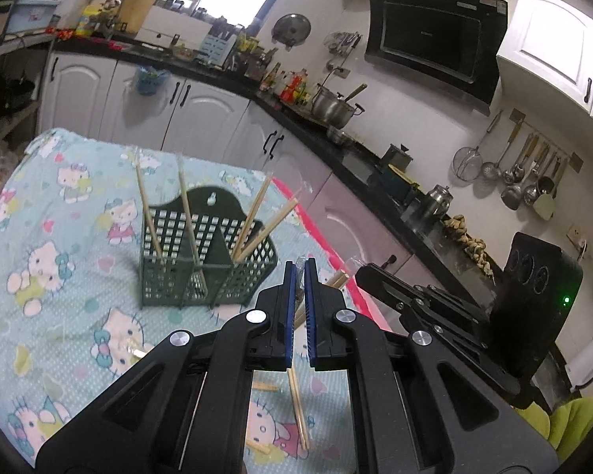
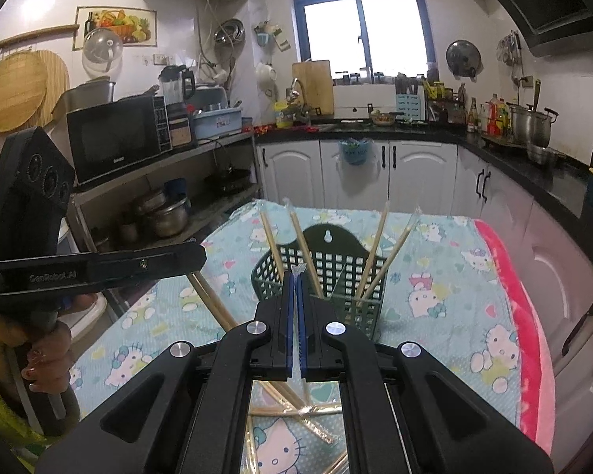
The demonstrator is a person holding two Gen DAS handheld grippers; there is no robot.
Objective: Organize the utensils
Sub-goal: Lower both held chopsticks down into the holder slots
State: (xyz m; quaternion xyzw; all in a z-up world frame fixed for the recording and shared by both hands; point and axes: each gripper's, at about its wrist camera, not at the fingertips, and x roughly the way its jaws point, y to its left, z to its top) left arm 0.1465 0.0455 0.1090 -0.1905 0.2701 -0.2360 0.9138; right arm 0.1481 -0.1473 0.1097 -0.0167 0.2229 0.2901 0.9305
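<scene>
A dark green slotted utensil basket (image 1: 205, 276) (image 2: 336, 276) stands on the cartoon-cat tablecloth, with wrapped chopsticks (image 1: 186, 213) leaning in its left compartment and others (image 1: 257, 217) in its right. My left gripper (image 1: 299, 266) is shut on a wrapped pair of chopsticks (image 1: 296, 403), which hangs below the pads; the right wrist view shows that pair (image 2: 213, 304) slanting down from it. My right gripper (image 2: 296, 274) is shut on another wrapped pair, its plastic tip (image 2: 298, 268) poking out between the pads. Both grippers hover near the basket's front.
Several loose chopsticks (image 2: 296, 410) (image 1: 265, 386) lie on the cloth beneath the grippers. A pink blanket edge (image 2: 525, 335) runs along the table's right side. White cabinets and a black counter with pots (image 1: 332, 106) stand behind. A person's hand (image 2: 47, 351) grips the left handle.
</scene>
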